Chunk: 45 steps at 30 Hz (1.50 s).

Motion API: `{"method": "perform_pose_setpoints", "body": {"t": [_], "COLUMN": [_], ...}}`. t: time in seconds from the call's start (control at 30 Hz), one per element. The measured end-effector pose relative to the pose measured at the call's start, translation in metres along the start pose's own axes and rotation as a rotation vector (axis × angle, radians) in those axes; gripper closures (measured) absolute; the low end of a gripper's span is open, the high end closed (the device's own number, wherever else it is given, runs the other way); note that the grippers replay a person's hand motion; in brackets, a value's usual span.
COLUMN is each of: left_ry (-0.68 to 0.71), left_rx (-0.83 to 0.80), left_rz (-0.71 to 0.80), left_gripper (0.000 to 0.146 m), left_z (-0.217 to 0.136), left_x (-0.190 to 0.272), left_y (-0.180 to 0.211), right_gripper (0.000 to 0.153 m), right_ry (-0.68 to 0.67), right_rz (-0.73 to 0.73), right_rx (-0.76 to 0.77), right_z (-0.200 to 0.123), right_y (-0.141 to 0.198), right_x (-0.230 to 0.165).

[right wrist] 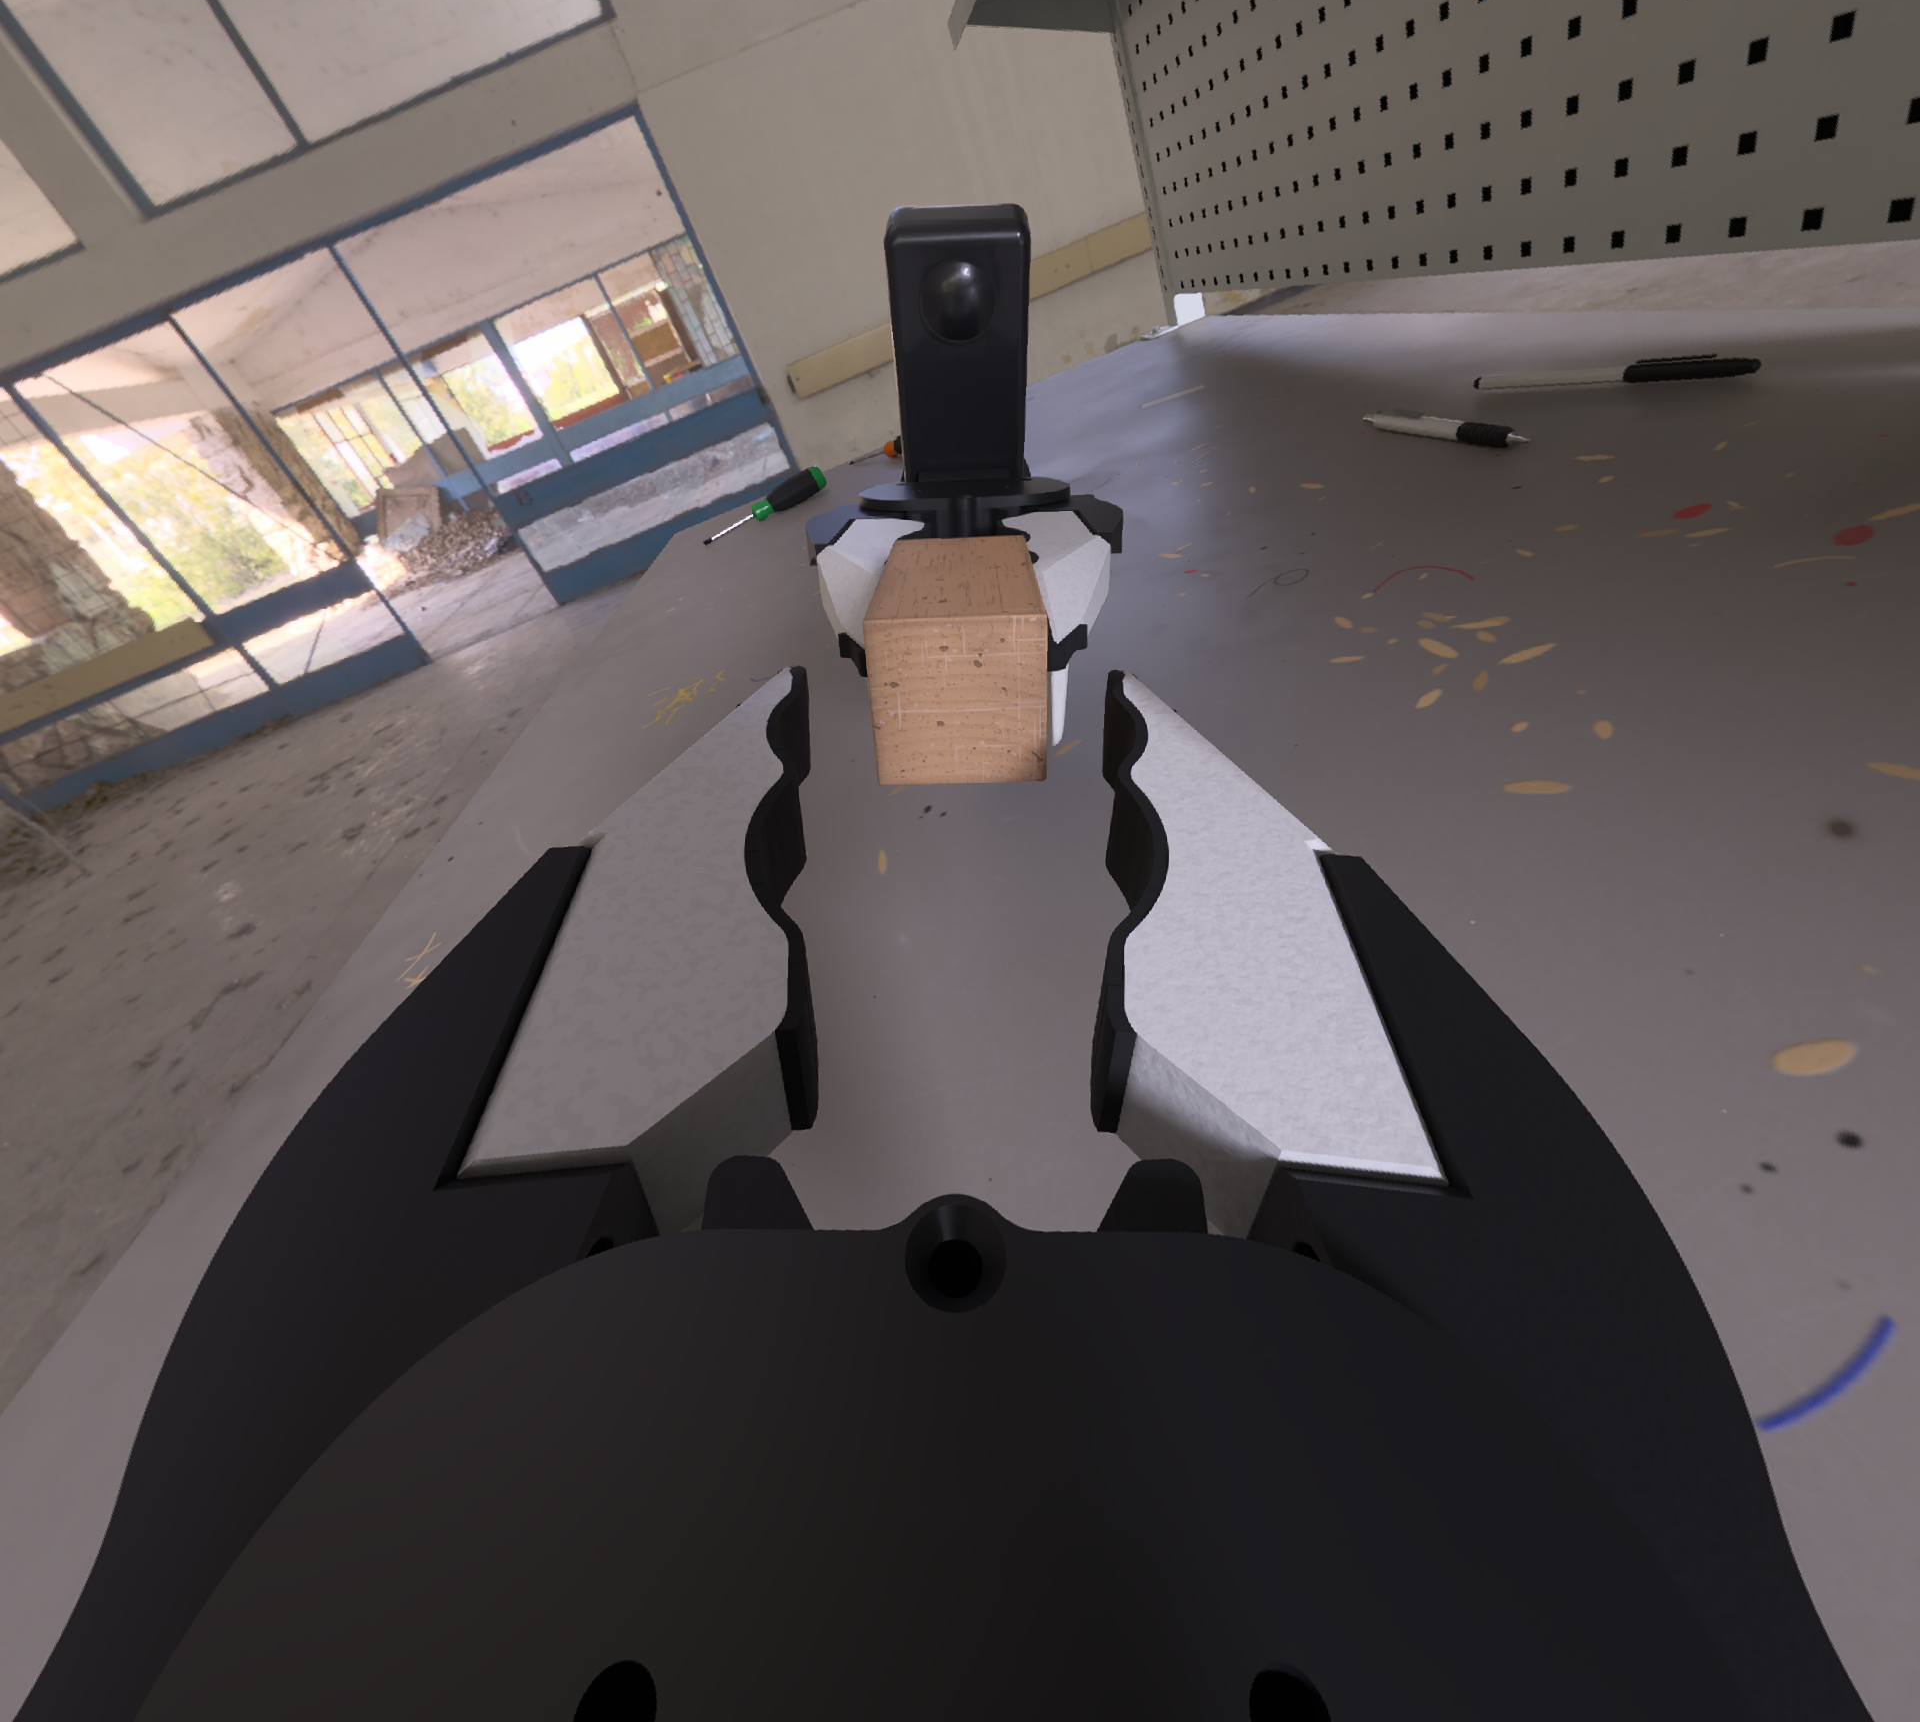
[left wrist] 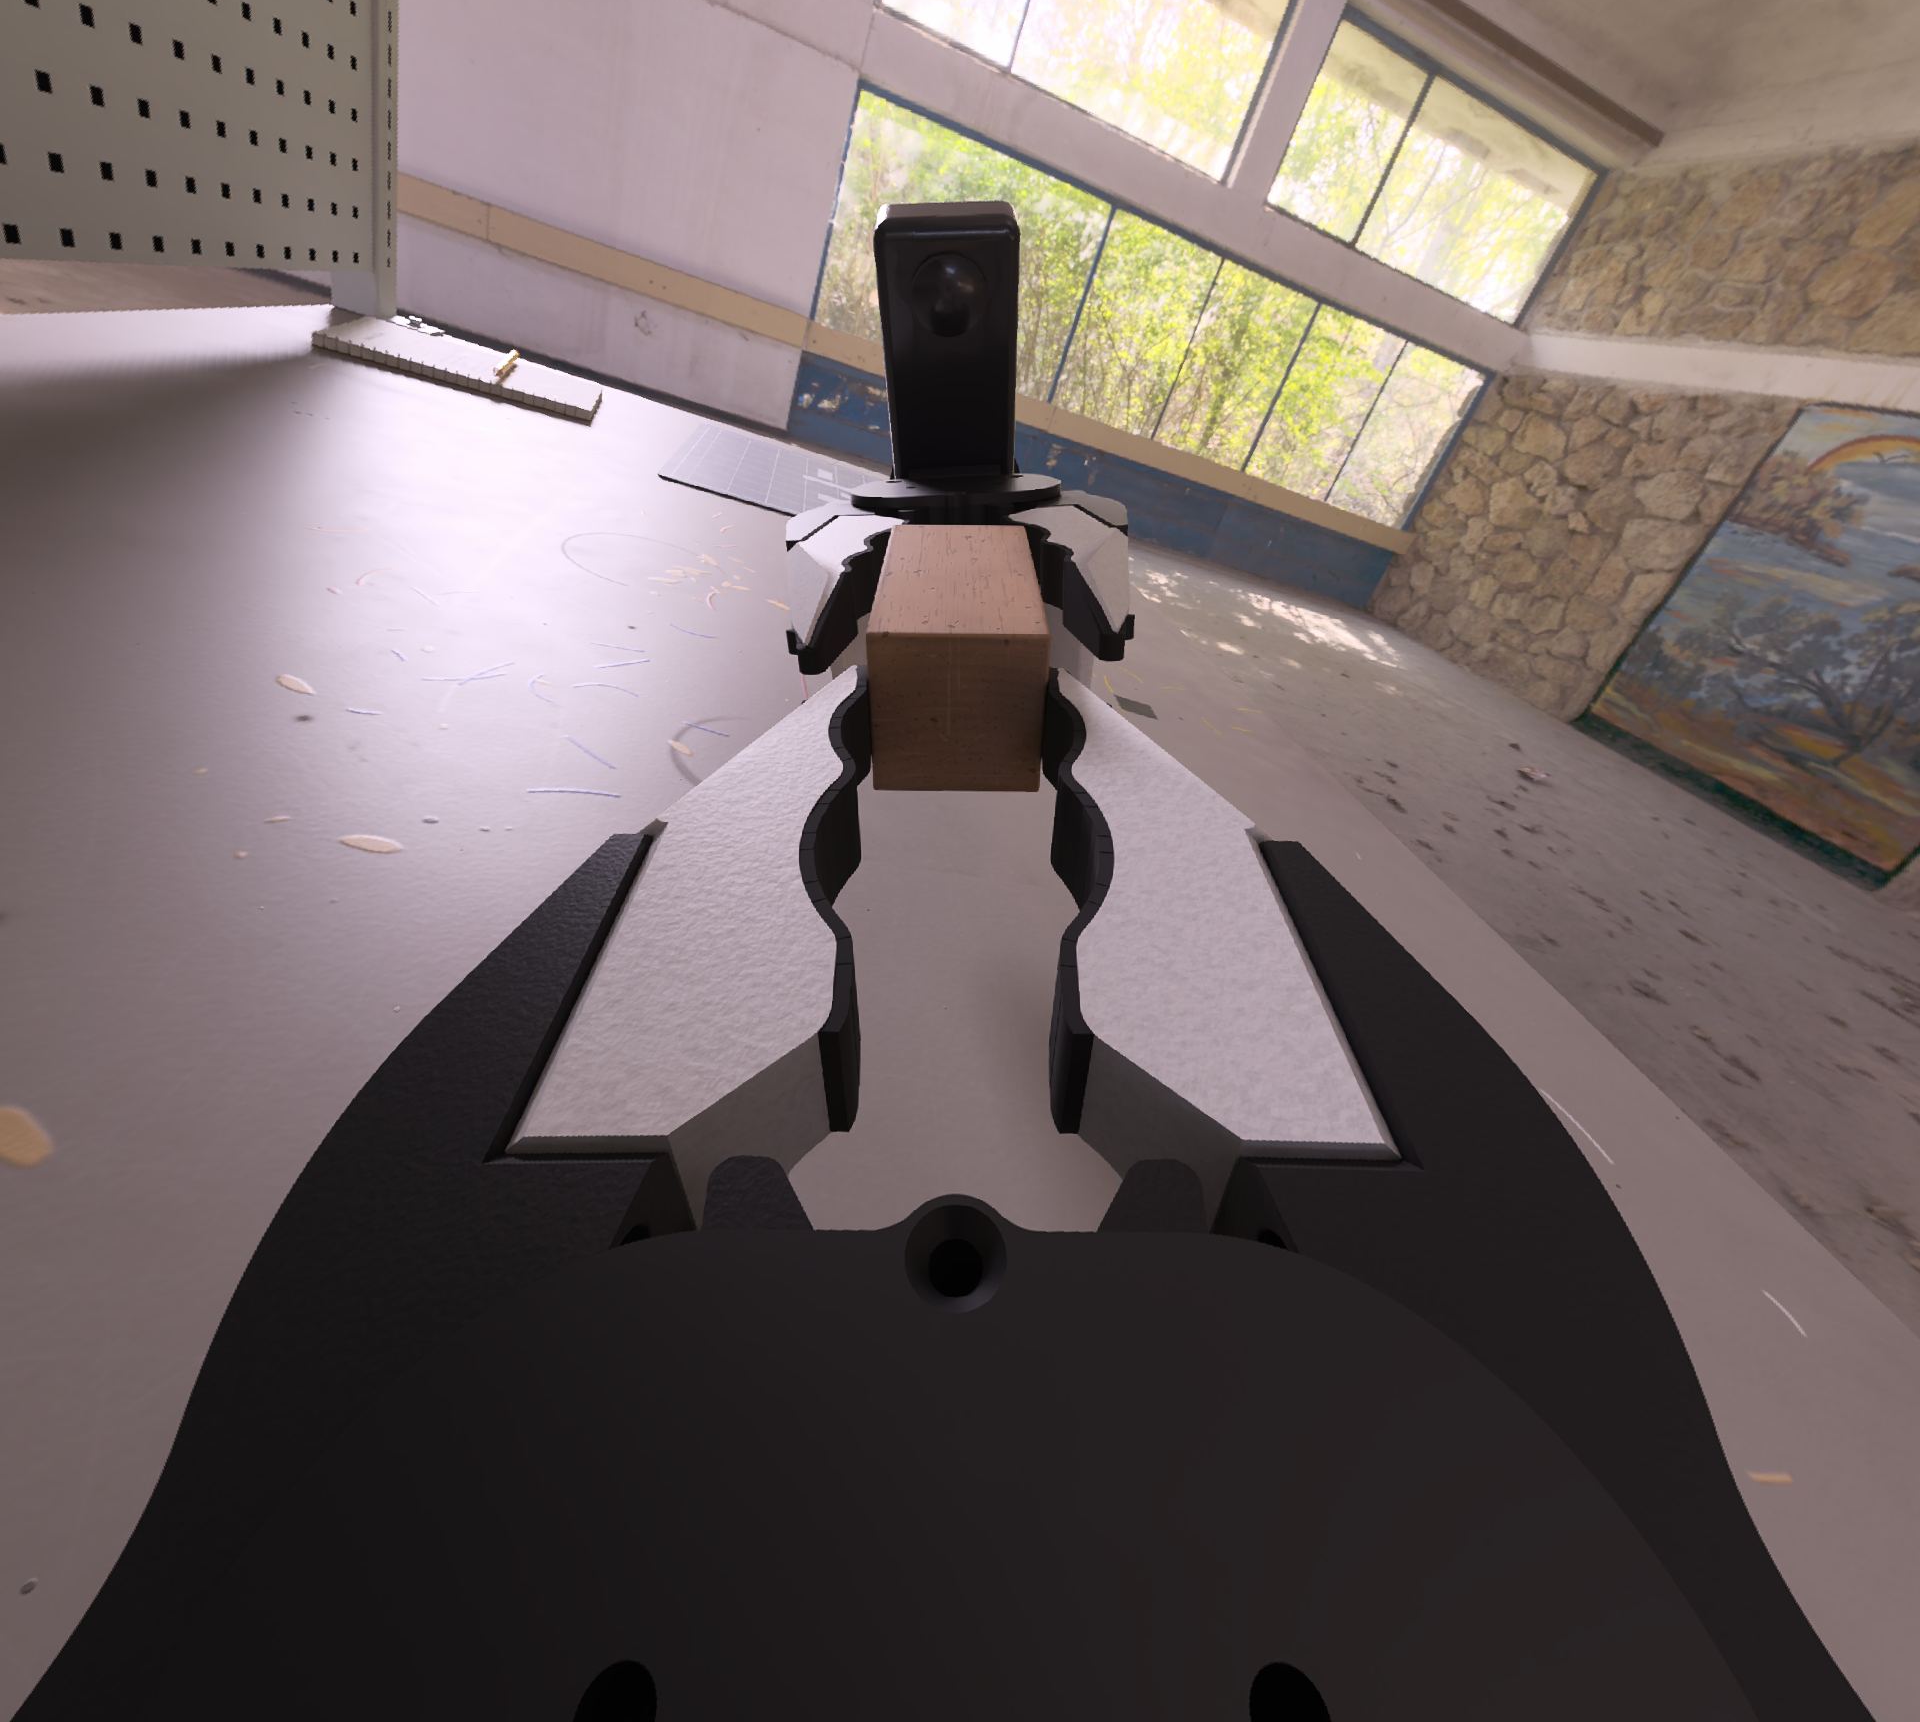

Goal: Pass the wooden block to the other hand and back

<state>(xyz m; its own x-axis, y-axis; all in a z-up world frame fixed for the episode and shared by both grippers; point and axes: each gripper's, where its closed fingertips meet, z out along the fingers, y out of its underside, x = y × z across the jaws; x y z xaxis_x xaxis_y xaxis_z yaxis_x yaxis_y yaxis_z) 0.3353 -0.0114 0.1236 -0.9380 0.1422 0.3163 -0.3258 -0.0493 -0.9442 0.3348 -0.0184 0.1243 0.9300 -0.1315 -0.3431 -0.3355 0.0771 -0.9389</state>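
The wooden block [left wrist: 956, 685] is held in the air above the grey table [left wrist: 416, 737], between the two grippers, which face each other. My left gripper [left wrist: 954, 716] is shut on the block, its fingertips pressing both sides of the near end. In the right wrist view the block [right wrist: 956, 696] sticks out of the left gripper's fingers [right wrist: 1081, 581] towards me. My right gripper [right wrist: 956, 685] is open, with a clear gap between each fingertip and the block. Its fingers [left wrist: 1096, 592] flank the block's far end in the left wrist view.
A perforated back panel [right wrist: 1558, 62] stands along the table. A green-handled screwdriver [right wrist: 774, 503] and two pens [right wrist: 1449, 429] [right wrist: 1621, 371] lie on the table [right wrist: 1455, 841]. A white strip [left wrist: 457, 368] and a dark cutting mat [left wrist: 748, 462] lie far off. The table edge drops to the floor [left wrist: 1558, 841].
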Motion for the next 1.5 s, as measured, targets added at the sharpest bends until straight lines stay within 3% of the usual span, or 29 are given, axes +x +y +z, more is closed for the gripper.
{"method": "perform_pose_setpoints", "body": {"t": [0.13,0.27,0.47,0.6,0.8,0.9,1.13,1.3,1.5], "left_ry": [0.008,0.004,0.006,0.015,0.095,0.135,0.250,0.268,0.223], "left_rx": [0.018,0.042,0.078,0.071,0.006,-0.024,-0.037,-0.050,-0.012], "left_rz": [-0.018,-0.053,-0.134,-0.165,-0.261,-0.320,-0.467,-0.485,-0.472], "left_gripper": [0.114,0.114,0.114,0.114,0.114,0.114,0.114,0.114,0.112], "left_z": [-0.001,-0.004,-0.008,-0.008,-0.002,0.000,0.001,0.002,0.002], "left_x": [0.000,-0.003,-0.009,-0.010,-0.004,-0.001,0.008,0.010,0.004], "left_y": [-0.003,-0.007,-0.011,-0.009,0.002,0.008,0.011,0.013,0.011], "right_gripper": [0.094,0.075,0.043,0.033,0.054,0.066,0.096,0.117,0.117], "right_ry": [-0.003,0.052,0.198,0.218,0.235,0.226,0.207,0.209,0.235], "right_rz": [-0.024,-0.116,-0.420,-0.594,-0.864,-0.925,-0.996,-1.002,-0.972], "right_rx": [-0.015,-0.019,-0.006,-0.026,-0.165,-0.201,-0.255,-0.251,-0.243], "right_z": [0.000,-0.002,-0.007,-0.008,-0.005,-0.003,-0.004,-0.005,-0.006], "right_y": [0.001,0.000,-0.009,-0.010,0.004,0.008,0.014,0.013,0.011], "right_x": [0.002,0.008,0.014,0.008,0.001,-0.004,-0.005,-0.006,-0.002]}}
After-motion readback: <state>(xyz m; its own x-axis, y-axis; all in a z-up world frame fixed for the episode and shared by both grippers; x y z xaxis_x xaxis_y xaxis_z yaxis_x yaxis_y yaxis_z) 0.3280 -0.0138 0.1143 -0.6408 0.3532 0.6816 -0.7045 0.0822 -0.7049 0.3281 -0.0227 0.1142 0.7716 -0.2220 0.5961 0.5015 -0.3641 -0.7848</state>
